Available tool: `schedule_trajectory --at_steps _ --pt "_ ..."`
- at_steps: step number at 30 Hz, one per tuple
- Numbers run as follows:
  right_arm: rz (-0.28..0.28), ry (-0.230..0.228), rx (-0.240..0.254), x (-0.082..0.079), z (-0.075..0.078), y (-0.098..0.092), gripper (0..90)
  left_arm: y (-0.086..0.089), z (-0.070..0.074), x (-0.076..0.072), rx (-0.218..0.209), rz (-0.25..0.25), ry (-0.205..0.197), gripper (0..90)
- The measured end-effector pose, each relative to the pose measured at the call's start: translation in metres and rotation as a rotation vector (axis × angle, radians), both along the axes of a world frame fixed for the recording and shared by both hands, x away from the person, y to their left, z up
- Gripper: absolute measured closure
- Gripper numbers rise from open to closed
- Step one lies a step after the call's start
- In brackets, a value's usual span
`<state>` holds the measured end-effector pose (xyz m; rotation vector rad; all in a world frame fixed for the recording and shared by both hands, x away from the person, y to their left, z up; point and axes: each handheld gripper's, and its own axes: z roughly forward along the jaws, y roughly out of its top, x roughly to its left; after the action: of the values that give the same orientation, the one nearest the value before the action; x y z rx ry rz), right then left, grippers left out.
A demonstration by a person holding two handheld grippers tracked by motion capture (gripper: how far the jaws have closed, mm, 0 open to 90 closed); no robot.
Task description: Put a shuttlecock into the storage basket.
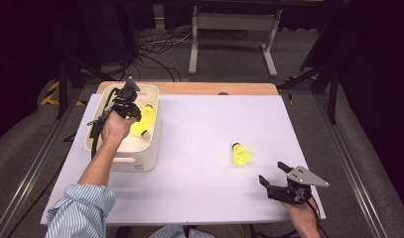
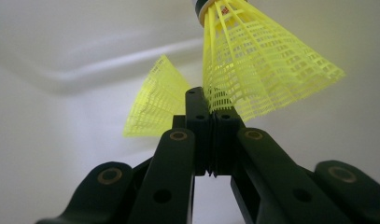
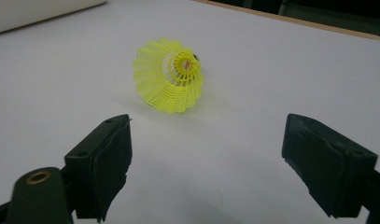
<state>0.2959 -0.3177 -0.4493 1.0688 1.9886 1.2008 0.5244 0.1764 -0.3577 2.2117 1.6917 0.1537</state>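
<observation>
At upper left, over the white bin (image 1: 149, 148), the left gripper (image 1: 135, 115) pinches a shuttlecock's (image 2: 253, 70) skirt edge for dropping in; the right gripper's (image 1: 274, 174) jaws gape toward the counter's (image 1: 199, 124) loose shuttlecock (image 1: 240, 154).

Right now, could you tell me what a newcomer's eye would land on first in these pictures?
The bright yellow shuttlecock lying alone on the white table, just ahead of the open right tongs. Next, the left tongs inside the cream bin at the table's left, shut on the skirt of a held shuttlecock, another shuttlecock behind it.
</observation>
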Motion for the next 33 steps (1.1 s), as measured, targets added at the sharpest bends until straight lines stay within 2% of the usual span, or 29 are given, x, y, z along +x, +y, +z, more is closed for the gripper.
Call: schedule_trajectory --at_steps 4,9,12,16,23,27,30,33 --pt "-0.002 0.000 0.001 0.000 0.000 0.000 16.6 0.000 -0.002 0.001 -0.001 0.000 0.007 87.6" --pt "-0.002 0.000 0.000 0.000 0.000 0.000 16.6 0.000 0.001 -0.002 -0.005 -0.008 -0.007 80.6" --pt "0.001 -0.003 0.000 0.000 0.000 0.000 16.6 -0.001 0.005 -0.005 0.020 -0.018 -0.023 71.7" --pt "0.006 -0.003 -0.009 0.000 0.000 0.001 16.6 0.000 0.009 -0.008 0.007 -0.016 -0.036 63.9" --pt "0.002 -0.003 -0.009 0.000 0.000 0.001 16.6 0.001 0.012 -0.010 -0.001 -0.017 -0.032 49.0" --pt "0.002 -0.002 -0.007 0.000 0.000 0.000 16.6 0.000 0.014 -0.012 -0.006 -0.021 -0.033 44.6" --pt "0.002 -0.003 -0.008 0.000 0.000 0.001 16.6 -0.002 0.017 -0.015 -0.004 -0.023 -0.057 43.0" --pt "0.001 -0.004 -0.007 0.000 0.000 0.000 16.6 -0.004 0.020 -0.017 -0.002 -0.028 -0.062 41.3"
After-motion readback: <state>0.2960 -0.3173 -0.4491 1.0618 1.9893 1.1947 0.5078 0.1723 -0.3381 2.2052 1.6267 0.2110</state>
